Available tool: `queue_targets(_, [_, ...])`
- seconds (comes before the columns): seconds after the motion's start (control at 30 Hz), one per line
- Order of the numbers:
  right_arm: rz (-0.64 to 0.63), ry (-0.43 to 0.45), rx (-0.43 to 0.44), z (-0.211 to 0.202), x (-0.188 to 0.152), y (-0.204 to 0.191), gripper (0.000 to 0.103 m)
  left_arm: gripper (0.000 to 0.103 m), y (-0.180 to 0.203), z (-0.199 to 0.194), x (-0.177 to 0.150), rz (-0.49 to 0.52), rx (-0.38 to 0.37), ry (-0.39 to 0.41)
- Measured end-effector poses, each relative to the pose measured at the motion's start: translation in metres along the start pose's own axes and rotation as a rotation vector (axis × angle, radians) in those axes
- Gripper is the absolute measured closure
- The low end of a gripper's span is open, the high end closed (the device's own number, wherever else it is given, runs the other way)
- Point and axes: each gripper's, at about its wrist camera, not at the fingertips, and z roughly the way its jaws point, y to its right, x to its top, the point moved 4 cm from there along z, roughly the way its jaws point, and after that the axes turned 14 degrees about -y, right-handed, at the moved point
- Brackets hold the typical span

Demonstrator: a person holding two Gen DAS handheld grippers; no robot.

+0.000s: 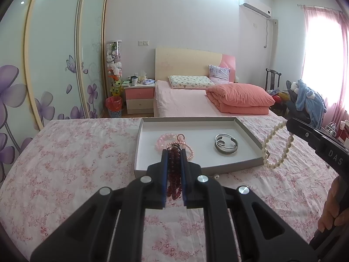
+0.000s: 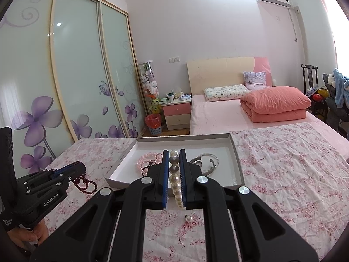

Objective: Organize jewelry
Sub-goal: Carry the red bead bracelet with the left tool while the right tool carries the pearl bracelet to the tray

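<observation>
Both tools loaded, short of the tray (image 1: 248, 128). Left gripper (image 1: 174, 152) clenches the dark red bead bracelet (image 1: 174, 174); right gripper (image 2: 174, 152) clenches the pearl bracelet (image 2: 175, 181). Next: carry over, release inside. Loose pearl earring (image 2: 188, 218), probably, on the floral cloth (image 2: 283, 174).
</observation>
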Motion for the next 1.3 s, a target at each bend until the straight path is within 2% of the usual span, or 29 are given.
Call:
queue_targets(0.3, [-0.002,0.006,-0.002,0.001,0.004,0.001,0.093,0.092,0.002,0.006,0.004,0.011,0.004,-0.007])
queue_targets(0.5, [-0.014,0.030,0.002,0.010,0.026,-0.001,0.093,0.092,-0.001,0.019,0.025,0.005,-0.028,-0.007])
queue_targets(0.63, [-0.006,0.021,0.005,0.028,0.040,0.003,0.093,0.092,-0.004,0.035,0.040,-0.009,-0.050,-0.018])
queue_targets(0.8, [0.018,-0.009,0.008,0.058,0.050,0.011,0.093,0.092,-0.003,0.064,0.057,0.002,-0.038,-0.022])
queue_targets(1.3, [0.028,-0.100,-0.021,0.129,0.056,0.018,0.093,0.092,0.009,0.136,0.081,0.027,-0.038,-0.069])
